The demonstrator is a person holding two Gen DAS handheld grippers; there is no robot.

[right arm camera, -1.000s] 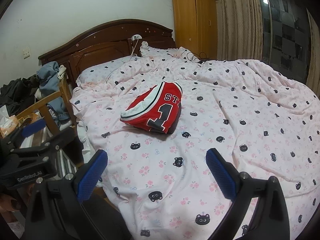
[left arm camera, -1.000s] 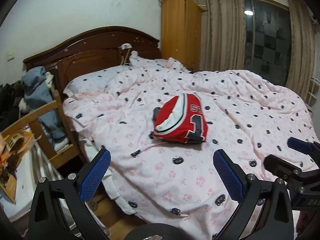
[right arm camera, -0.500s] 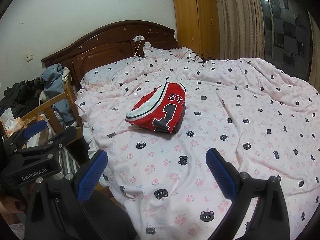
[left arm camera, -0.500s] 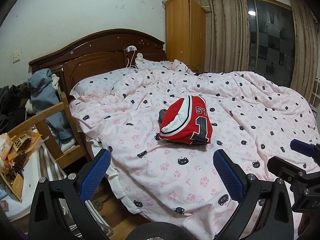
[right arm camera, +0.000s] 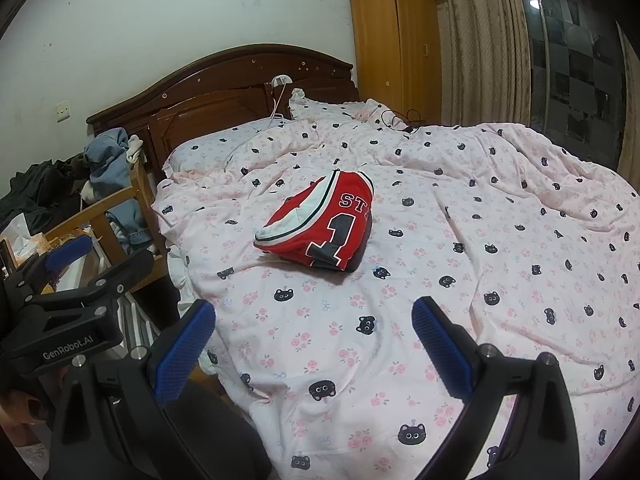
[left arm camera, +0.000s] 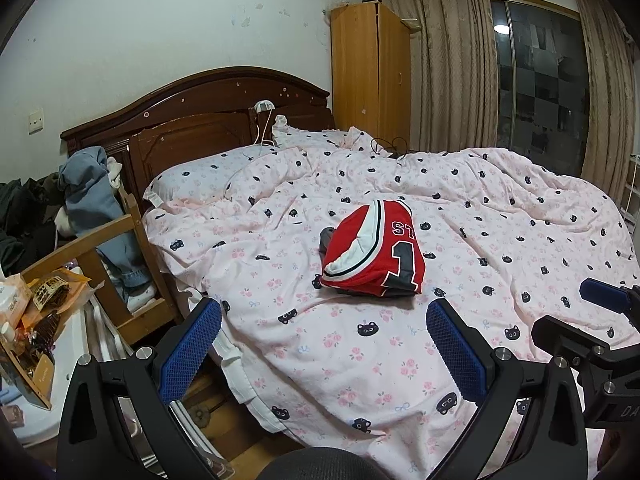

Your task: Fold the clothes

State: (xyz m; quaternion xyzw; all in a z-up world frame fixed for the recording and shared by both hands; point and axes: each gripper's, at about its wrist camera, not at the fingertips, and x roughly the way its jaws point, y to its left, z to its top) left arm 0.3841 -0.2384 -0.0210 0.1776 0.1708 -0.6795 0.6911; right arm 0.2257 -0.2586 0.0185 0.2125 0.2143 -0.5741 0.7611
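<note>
Pale walls close a bedroom where we see a bed [left arm camera: 500,208] spread with a pink quilt [right arm camera: 460,280] printed with black cat faces and small roses. At its head stands a dark headboard [left arm camera: 208,104], with a wooden wardrobe [left arm camera: 372,76] and brown curtains [left arm camera: 432,52] beyond, beside a dark window [left arm camera: 540,88]. To the bed's left a chair [left arm camera: 100,248] carries jeans [left arm camera: 96,196], and snack bags [left arm camera: 48,292] lie nearer us. A folded red jersey [left arm camera: 376,256], marked with a 1, lies on the quilt near the middle. Our left tongs [left arm camera: 322,344] and right tongs [right arm camera: 314,340] hover above the near edge, jaws spread wide, holding nothing, well apart from the jersey.
</note>
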